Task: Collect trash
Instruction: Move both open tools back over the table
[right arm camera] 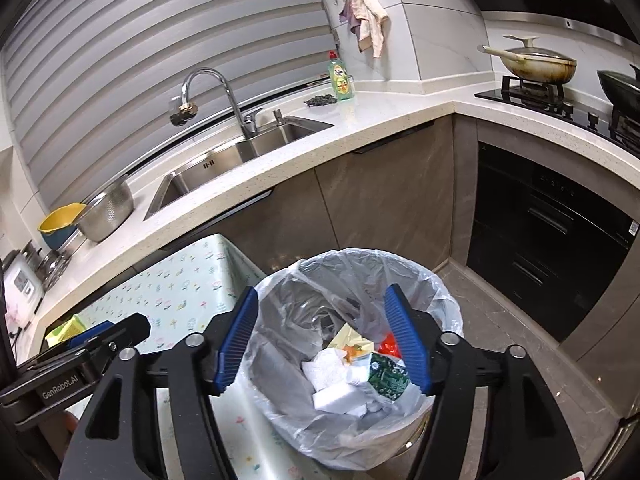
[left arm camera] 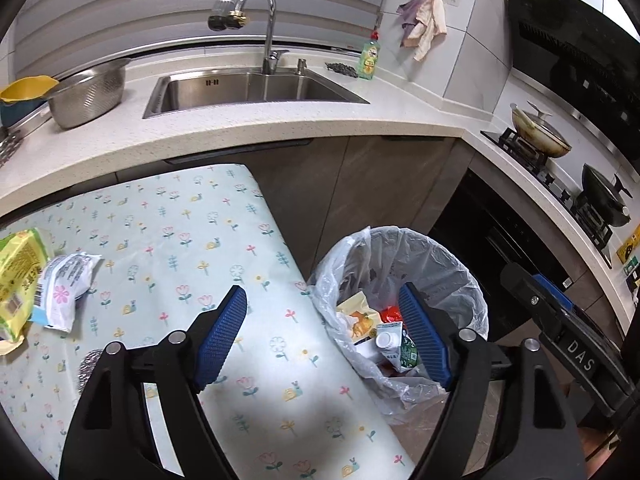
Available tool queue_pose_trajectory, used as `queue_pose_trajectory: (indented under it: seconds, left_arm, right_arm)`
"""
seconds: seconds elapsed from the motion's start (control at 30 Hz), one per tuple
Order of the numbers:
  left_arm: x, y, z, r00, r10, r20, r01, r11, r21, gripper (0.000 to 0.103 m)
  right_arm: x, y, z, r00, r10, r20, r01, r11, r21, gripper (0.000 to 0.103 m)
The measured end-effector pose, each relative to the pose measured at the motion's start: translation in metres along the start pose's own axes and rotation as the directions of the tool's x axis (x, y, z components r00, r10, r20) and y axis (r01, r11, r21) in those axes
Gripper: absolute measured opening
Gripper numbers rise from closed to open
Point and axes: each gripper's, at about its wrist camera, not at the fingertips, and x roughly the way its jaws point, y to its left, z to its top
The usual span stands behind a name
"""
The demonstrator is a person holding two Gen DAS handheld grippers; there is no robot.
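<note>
Stood in the lower middle of the right wrist view: a round trash bin (right arm camera: 448,312) lined with a thin, crinkled translucent bag (right arm camera: 296,320). Lay inside it: crumpled white paper (right arm camera: 326,372), a flat white block (right arm camera: 336,400), a green-printed carton (right arm camera: 388,376), a yellowish wrapper (right arm camera: 350,340) and a scrap of red (right arm camera: 388,346). Hung over the bin with ribbed blue pads well apart and nothing between them, gripping nothing: the right gripper (right arm camera: 320,336). Spread across the lower left of the left wrist view, just beside the bin (left arm camera: 476,304): a table under a smooth pale cloth (left arm camera: 192,248) printed with small flowers and snails. Rested near the left edge of that view, still on the cloth: a glossy yellow-green packet (left arm camera: 18,276), cut off by the frame, and a crumpled white wrapper (left arm camera: 64,284) touching it. Peeked out behind the left gripper's black arm: something silvery and crinkled (left arm camera: 86,368), too hidden to identify. Hovered with jaws wide and empty, one textured blue pad over the cloth and the other over the bin's rim: the left gripper (left arm camera: 324,336). Ran across the top of both views: a speckled pale countertop (left arm camera: 248,124) with a steel sink (left arm camera: 248,88), a curved chrome tap (left arm camera: 264,20) and a perforated steel colander (left arm camera: 88,94).
</note>
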Motion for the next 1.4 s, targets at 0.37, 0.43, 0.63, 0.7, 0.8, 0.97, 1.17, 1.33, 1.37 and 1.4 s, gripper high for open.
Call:
queue_pose_trajectory:
  seconds: [0.37, 0.43, 0.63, 0.7, 0.8, 0.97, 1.17, 1.33, 1.37, 1.4]
  left_arm:
    - [-0.045, 0.042, -0.013, 0.997, 0.069, 0.046, -0.066, 0.996, -0.066, 0.084]
    - [-0.054, 0.053, -0.016, 0.995, 0.082, 0.053, -0.078, 0.994, -0.081, 0.084]
    - [-0.079, 0.081, -0.025, 0.99, 0.118, 0.074, -0.109, 0.987, -0.121, 0.084]
    - [-0.088, 0.091, -0.029, 0.988, 0.13, 0.079, -0.119, 0.984, -0.133, 0.084]
    - [-0.099, 0.107, -0.034, 0.985, 0.15, 0.085, -0.136, 0.979, -0.155, 0.086]
    - [-0.118, 0.135, -0.043, 0.979, 0.183, 0.094, -0.162, 0.967, -0.196, 0.088]
    - [-0.139, 0.169, -0.054, 0.97, 0.222, 0.099, -0.192, 0.95, -0.244, 0.088]
    - [-0.153, 0.196, -0.063, 0.964, 0.248, 0.097, -0.212, 0.935, -0.285, 0.088]
    - [-0.155, 0.201, -0.065, 0.963, 0.252, 0.095, -0.214, 0.932, -0.293, 0.088]
    - [-0.157, 0.207, -0.066, 0.962, 0.256, 0.093, -0.218, 0.928, -0.302, 0.088]
  right_arm:
    - [-0.026, 0.045, -0.009, 0.999, 0.052, 0.006, -0.052, 0.997, -0.059, 0.074]
    - [-0.031, 0.054, -0.01, 0.998, 0.06, 0.008, -0.06, 0.996, -0.069, 0.075]
    - [-0.044, 0.082, -0.017, 0.996, 0.085, 0.012, -0.084, 0.992, -0.1, 0.079]
    - [-0.048, 0.092, -0.02, 0.995, 0.096, 0.01, -0.094, 0.989, -0.112, 0.08]
    - [-0.051, 0.11, -0.026, 0.994, 0.112, 0.003, -0.111, 0.985, -0.133, 0.081]
    - [-0.057, 0.139, -0.038, 0.99, 0.139, -0.013, -0.139, 0.975, -0.172, 0.082]
    - [-0.06, 0.173, -0.055, 0.985, 0.166, -0.043, -0.172, 0.962, -0.213, 0.082]
    - [-0.063, 0.198, -0.068, 0.981, 0.181, -0.063, -0.191, 0.949, -0.25, 0.082]
    - [-0.063, 0.204, -0.07, 0.981, 0.184, -0.066, -0.195, 0.946, -0.258, 0.082]
    - [-0.064, 0.21, -0.073, 0.98, 0.186, -0.07, -0.198, 0.943, -0.267, 0.082]
